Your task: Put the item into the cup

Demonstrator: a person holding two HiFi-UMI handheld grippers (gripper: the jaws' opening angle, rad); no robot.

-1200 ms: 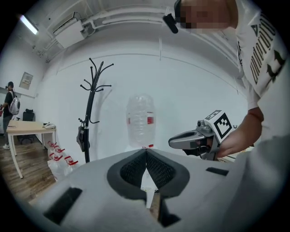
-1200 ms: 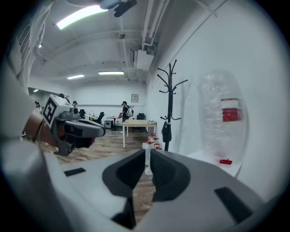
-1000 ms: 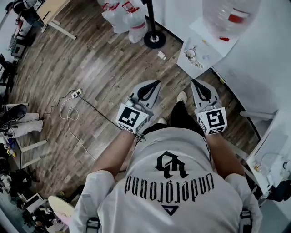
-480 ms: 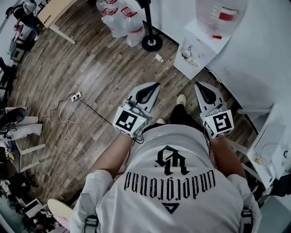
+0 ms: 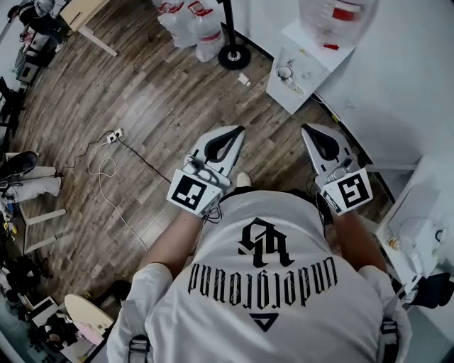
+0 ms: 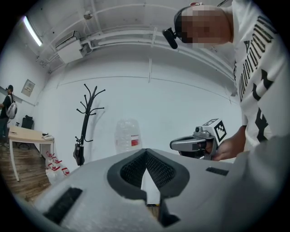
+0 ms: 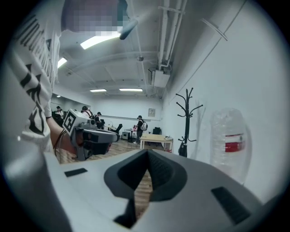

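Over the floor [image 5: 156, 92], left gripper [image 5: 236, 131], right gripper [image 5: 309, 130] both closed; water bottle [image 5: 337, 18] cut off above.

The left gripper [image 5: 237, 130] and the right gripper [image 5: 307, 128] are finished in pale grey, with black padding inside the jaws. Their marker cubes [image 5: 190, 193] are patterned in black-and-white squares. The floor [image 5: 163, 92] is laid in streaked brown wood planks. The white shirt [image 5: 277, 305] is printed with black lettering. A red label is borne by the clear bottle [image 5: 333, 18].
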